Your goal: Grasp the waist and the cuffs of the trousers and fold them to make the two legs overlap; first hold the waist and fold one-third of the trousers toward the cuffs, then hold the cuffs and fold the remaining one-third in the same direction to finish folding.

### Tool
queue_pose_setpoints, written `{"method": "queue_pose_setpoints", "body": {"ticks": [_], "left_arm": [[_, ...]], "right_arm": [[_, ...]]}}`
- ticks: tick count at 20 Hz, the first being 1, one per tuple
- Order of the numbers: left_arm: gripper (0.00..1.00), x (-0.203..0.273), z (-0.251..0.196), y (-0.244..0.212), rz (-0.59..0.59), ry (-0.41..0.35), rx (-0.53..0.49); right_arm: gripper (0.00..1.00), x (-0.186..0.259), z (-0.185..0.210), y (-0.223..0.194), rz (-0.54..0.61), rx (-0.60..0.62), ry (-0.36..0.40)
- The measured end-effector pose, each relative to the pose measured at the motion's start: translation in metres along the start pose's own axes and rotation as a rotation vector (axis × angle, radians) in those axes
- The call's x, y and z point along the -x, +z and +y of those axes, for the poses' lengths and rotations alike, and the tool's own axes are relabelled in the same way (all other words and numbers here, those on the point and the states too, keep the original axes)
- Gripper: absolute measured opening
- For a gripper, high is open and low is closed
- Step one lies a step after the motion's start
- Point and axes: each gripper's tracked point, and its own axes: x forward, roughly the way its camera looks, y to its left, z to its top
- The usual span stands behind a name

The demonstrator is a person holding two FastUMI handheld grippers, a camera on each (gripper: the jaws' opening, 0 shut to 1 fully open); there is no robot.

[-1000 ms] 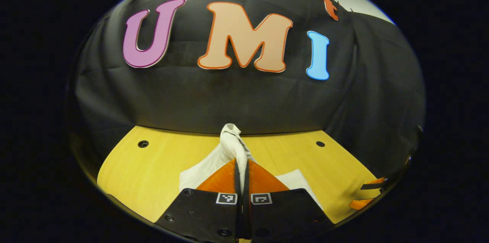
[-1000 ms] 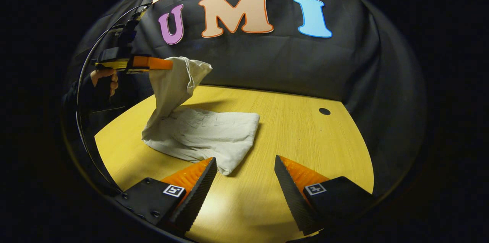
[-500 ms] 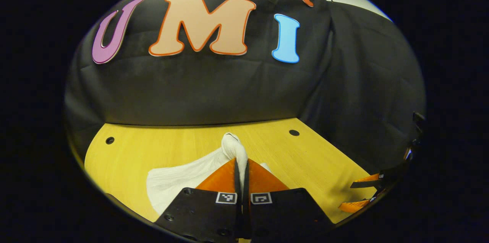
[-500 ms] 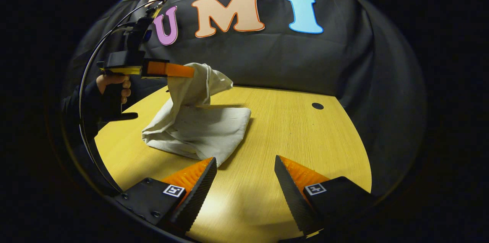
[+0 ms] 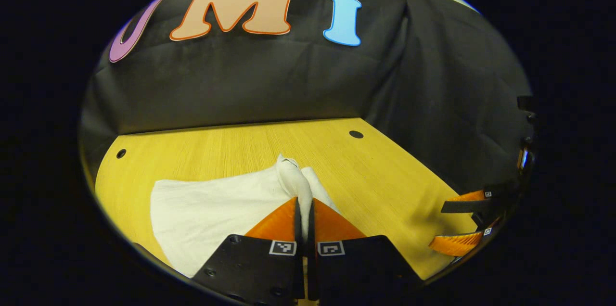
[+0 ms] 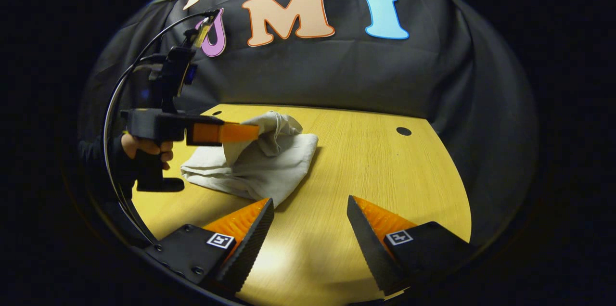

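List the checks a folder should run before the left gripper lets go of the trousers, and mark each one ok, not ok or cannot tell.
1. Left gripper pinching the trousers: ok, both fingers press on the cloth.
2. Held end lowered flat onto the pile: not ok, it is bunched above it.
3. Right gripper out of the way: ok, open over bare table.
4. Fold edges lined up: cannot tell.
5. Trousers fully on the table: ok.

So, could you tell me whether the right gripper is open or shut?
Open: the right gripper has its fingers spread apart over the bare table.
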Motion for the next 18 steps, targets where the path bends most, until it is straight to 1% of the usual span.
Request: {"method": "queue_pose_setpoints", "body": {"ticks": [1,2,3,4,6,8,9,14,15,16,17,18], "left_arm": [[0.04,0.003,-0.002,-0.002,-0.005,-0.005,0.001],[0.1,0.009,-0.002,0.001,-0.019,-0.004,0.001],[0.16,0.017,-0.004,0.004,-0.04,-0.016,0.007],[0.43,0.024,-0.004,0.012,-0.07,-0.008,0.004],[0.99,0.037,0.013,0.028,-0.134,0.049,-0.024],[0.95,0.069,0.038,0.044,-0.178,0.119,-0.055],[0.95,0.083,0.051,0.05,-0.201,0.158,-0.066],[0.95,0.162,0.119,0.089,-0.318,0.352,-0.131],[0.95,0.179,0.13,0.094,-0.338,0.384,-0.132],[0.95,0.194,0.138,0.102,-0.363,0.405,-0.13],[0.95,0.208,0.148,0.108,-0.384,0.431,-0.128],[0.96,0.221,0.157,0.115,-0.411,0.455,-0.128]], "right_arm": [[0.98,-0.001,0.001,0.002,-0.004,-0.003,0.001],[0.96,0.0,0.004,0.006,-0.011,-0.009,0.003],[0.98,-0.001,0.007,0.011,-0.021,-0.014,0.005],[0.98,-0.001,0.01,0.017,-0.034,-0.017,0.004],[0.98,-0.001,0.02,0.029,-0.064,-0.027,0.006],[0.98,-0.001,0.029,0.044,-0.106,-0.034,-0.011],[0.98,0.001,0.034,0.055,-0.133,-0.036,-0.026],[0.98,0.016,0.069,0.131,-0.344,-0.042,-0.071],[0.98,0.02,0.077,0.145,-0.377,-0.057,-0.079],[0.94,0.023,0.084,0.158,-0.41,-0.074,-0.083],[0.98,0.025,0.089,0.168,-0.437,-0.085,-0.09],[0.97,0.026,0.094,0.178,-0.464,-0.088,-0.093]]}}
